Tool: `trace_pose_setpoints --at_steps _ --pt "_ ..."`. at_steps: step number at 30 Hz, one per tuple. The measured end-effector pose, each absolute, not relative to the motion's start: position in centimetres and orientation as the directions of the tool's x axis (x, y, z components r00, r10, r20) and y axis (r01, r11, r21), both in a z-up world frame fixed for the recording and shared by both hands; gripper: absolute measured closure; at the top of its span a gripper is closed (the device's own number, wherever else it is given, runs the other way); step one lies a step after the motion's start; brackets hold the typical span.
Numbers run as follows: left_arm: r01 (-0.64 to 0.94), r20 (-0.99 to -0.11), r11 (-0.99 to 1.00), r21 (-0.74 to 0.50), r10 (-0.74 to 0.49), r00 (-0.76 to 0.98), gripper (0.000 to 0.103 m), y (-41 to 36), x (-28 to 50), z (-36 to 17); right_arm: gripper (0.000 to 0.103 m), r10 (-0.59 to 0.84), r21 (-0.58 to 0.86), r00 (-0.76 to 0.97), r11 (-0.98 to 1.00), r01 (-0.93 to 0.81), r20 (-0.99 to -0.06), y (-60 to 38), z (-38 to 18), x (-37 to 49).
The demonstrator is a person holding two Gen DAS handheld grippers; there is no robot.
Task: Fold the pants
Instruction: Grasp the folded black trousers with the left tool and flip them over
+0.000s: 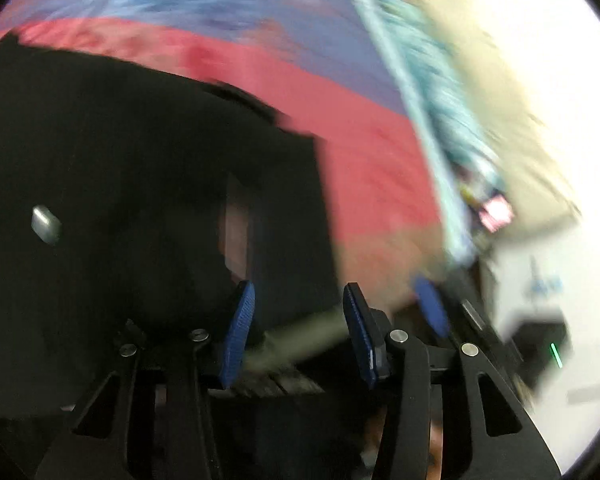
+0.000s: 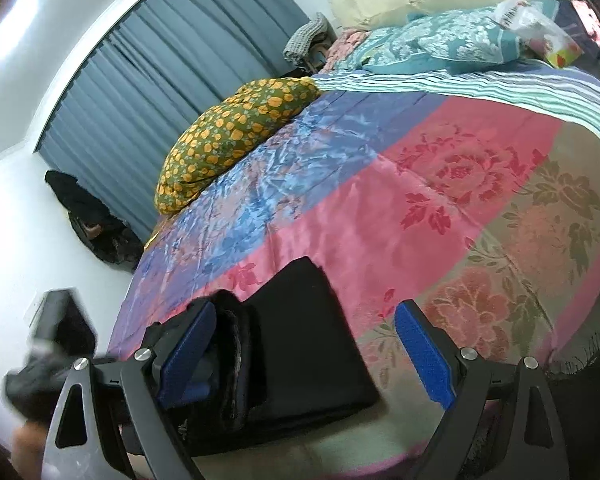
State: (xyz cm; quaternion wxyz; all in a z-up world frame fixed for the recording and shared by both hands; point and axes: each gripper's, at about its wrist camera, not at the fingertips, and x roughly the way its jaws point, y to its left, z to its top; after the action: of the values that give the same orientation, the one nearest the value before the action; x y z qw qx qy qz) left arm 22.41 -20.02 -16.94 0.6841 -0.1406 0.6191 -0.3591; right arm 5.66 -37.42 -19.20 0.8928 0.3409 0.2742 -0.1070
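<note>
The black pants (image 2: 300, 344) lie folded in a compact stack on the bed's pink and blue bedspread (image 2: 440, 184), near its front edge. My right gripper (image 2: 304, 344) is open, its blue pads on either side of the stack and just above it. The left wrist view is motion-blurred: the black pants (image 1: 120, 200) fill its left half, and my left gripper (image 1: 296, 332) is open with nothing between its blue pads. The right gripper's blue pad (image 1: 432, 308) shows close to its right.
A yellow-flowered pillow (image 2: 236, 132) lies on the bed's left side, teal pillows (image 2: 440, 40) and a plastic bag (image 2: 540, 28) at the head. Grey curtains (image 2: 160, 60) hang behind. Dark clothes (image 2: 88, 216) are piled on the floor by the wall.
</note>
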Motion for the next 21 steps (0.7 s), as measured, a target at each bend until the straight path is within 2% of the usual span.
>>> trace_pose_setpoints --at_steps 3,6,8,10,11,12,15,17,19,21 --pt "0.357 -0.676 0.642 -0.678 -0.735 0.038 0.054 -15.8 21.1 -13.4 0.012 -0.009 0.578 0.826 0.711 0.402 -0.563 -38.5 -19.7 5.2" --pt "0.308 -0.662 0.718 -0.625 -0.696 0.279 0.053 -7.5 21.8 -10.5 0.012 0.008 0.604 0.826 0.686 0.406 -0.563 -39.2 -20.2 5.5" --pt "0.187 -0.702 0.843 -0.504 -0.526 0.48 0.056 -1.1 22.6 -10.3 0.012 0.062 0.63 0.834 0.687 0.363 -0.548 -38.9 -20.3 6.1" --pt "0.07 -0.746 0.928 -0.365 -0.337 0.574 0.071 3.4 22.8 -11.6 0.012 0.139 0.66 0.841 0.691 0.295 -0.522 -38.1 -20.3 6.7" --pt "0.058 -0.755 0.938 -0.341 -0.31 0.579 0.081 4.3 22.7 -12.3 0.012 0.195 0.679 0.841 0.692 0.247 -0.505 -37.5 -20.4 7.2" --pt "0.054 -0.768 0.947 -0.318 -0.291 0.571 0.087 4.8 22.5 -13.4 0.013 0.254 0.694 0.834 0.693 0.195 -0.489 -36.6 -20.4 7.8" --pt "0.121 -0.79 0.949 -0.293 -0.311 0.529 0.087 3.0 21.8 -16.2 0.013 0.394 0.683 0.798 0.73 0.03 -0.456 -33.3 -19.8 9.1" --pt "0.24 -0.811 0.938 -0.249 -0.337 0.479 0.087 0.0 21.3 -18.1 0.013 0.46 0.62 0.756 0.779 -0.092 -0.465 -30.4 -19.1 9.7" --pt "0.304 -0.821 0.936 -0.179 -0.312 0.478 0.087 -2.4 21.2 -19.4 0.013 0.482 0.537 0.71 0.826 -0.173 -0.513 -27.6 -19.0 9.9" --pt "0.315 -0.81 0.934 -0.167 -0.312 0.497 0.086 -2.8 21.3 -19.2 0.013 0.425 0.43 0.68 0.886 -0.175 -0.598 -25.7 -19.5 9.7"
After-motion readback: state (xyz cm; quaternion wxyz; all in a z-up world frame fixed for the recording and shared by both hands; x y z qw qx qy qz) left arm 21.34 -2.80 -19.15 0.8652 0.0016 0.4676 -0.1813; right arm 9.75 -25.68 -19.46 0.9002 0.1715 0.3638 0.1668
